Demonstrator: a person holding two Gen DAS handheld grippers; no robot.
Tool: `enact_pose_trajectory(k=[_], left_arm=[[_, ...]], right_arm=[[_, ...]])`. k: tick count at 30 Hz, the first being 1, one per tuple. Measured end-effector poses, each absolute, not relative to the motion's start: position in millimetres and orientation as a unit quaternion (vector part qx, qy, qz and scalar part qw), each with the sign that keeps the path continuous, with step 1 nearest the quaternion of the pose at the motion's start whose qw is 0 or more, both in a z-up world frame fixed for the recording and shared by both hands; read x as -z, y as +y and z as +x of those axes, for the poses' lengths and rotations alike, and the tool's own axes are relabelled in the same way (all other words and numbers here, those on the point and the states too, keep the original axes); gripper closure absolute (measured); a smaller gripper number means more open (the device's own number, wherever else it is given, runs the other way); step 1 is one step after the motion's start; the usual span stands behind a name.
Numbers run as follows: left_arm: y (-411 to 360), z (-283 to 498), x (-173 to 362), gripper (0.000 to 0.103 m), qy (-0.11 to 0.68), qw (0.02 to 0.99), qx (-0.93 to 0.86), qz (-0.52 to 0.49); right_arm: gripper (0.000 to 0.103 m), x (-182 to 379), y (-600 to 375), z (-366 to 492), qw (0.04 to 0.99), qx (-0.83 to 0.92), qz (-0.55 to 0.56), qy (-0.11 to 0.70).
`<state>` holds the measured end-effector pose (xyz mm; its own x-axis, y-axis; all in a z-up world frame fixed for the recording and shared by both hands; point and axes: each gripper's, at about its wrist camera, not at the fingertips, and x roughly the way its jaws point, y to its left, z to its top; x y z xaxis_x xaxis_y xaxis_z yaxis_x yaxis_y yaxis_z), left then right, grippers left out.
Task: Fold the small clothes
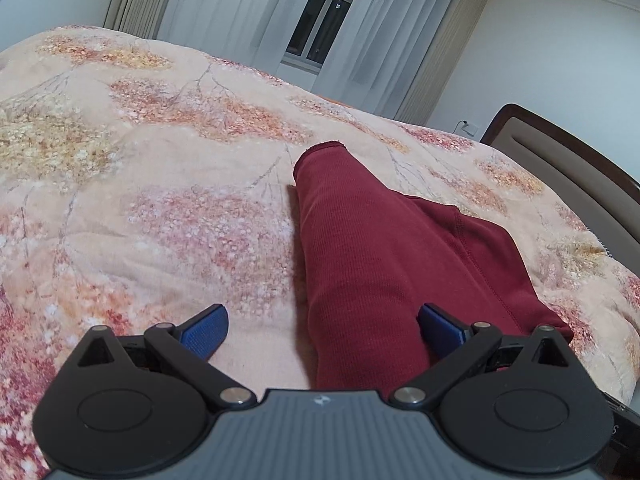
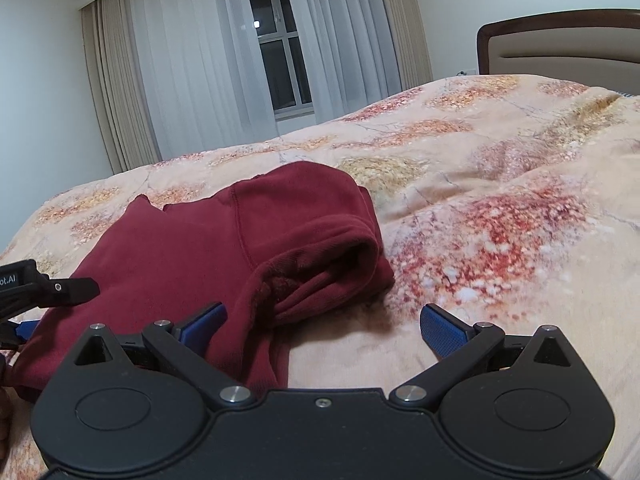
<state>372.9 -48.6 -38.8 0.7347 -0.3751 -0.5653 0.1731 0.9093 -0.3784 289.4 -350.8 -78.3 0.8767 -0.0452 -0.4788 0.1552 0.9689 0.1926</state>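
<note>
Left gripper (image 1: pixel 323 330): jaws spread wide, nothing clamped. The blue pads (image 1: pixel 204 330) are seen standing well apart, with the near end of the maroon garment (image 1: pixel 360 248) lying between them; the right-hand pad sits against or just over the cloth, but no pinch is made.

Right gripper (image 2: pixel 323 330): jaws likewise at full spread and empty. Its left pad (image 2: pixel 202 326) is placed at the edge of the garment's rolled opening; its right pad (image 2: pixel 442 334) stands over bare bedspread (image 2: pixel 500 200). Part of the left tool is caught at the left edge of the right wrist view, beside the garment's near hem.

Garment: laid on the floral bedspread, near the edge closest to both tools. From the left wrist view a long ribbed portion, sleeve or leg (which cannot be told), is seen stretched away from the camera to a cuff (image 1: pixel 320 148), lying over a flatter panel of the same cloth. From the right wrist view the body is spread fairly flat on the left, with a bunched, rolled section (image 2: pixel 320 264) on the right.

Progress, as judged: at least one part appears turned in over the body, so folding is taken as begun. The bunched roll remains unflattened and no compact, squared packet is formed. Remaining, it is judged: smoothing, further folds, final tidy.

Beyond: headboard (image 2: pixel 560 44), curtains (image 2: pixel 192 60), dark window (image 2: pixel 276 40).
</note>
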Motion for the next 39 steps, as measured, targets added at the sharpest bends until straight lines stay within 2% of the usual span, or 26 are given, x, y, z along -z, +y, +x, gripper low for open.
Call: enact_pose_trajectory(k=[7, 17, 25, 30, 39], left_arm=[[-41, 365, 43, 0.001, 0.325, 0.917, 0.165, -0.163], [-44, 398, 17, 0.0, 0.412, 0.884, 0.184, -0.121], [-58, 439, 21, 0.0, 0.43, 0.873, 0.194, -0.123], [-67, 443, 27, 0.0, 0.425, 0.877, 0.194, -0.11], [-68, 442, 30, 0.0, 0.416, 0.882, 0.198, -0.101]], right_arm=[[0.001, 82, -352, 270, 0.966, 0.03, 0.124, 0.223], [0.001, 59, -419, 322, 0.929, -0.033, 0.274, 0.247], [0.0, 80, -421, 377, 0.912, -0.053, 0.287, 0.287], [0.001, 92, -406, 371, 0.93, -0.048, 0.246, 0.269], [0.0, 96, -410, 368, 0.931, -0.053, 0.255, 0.254]])
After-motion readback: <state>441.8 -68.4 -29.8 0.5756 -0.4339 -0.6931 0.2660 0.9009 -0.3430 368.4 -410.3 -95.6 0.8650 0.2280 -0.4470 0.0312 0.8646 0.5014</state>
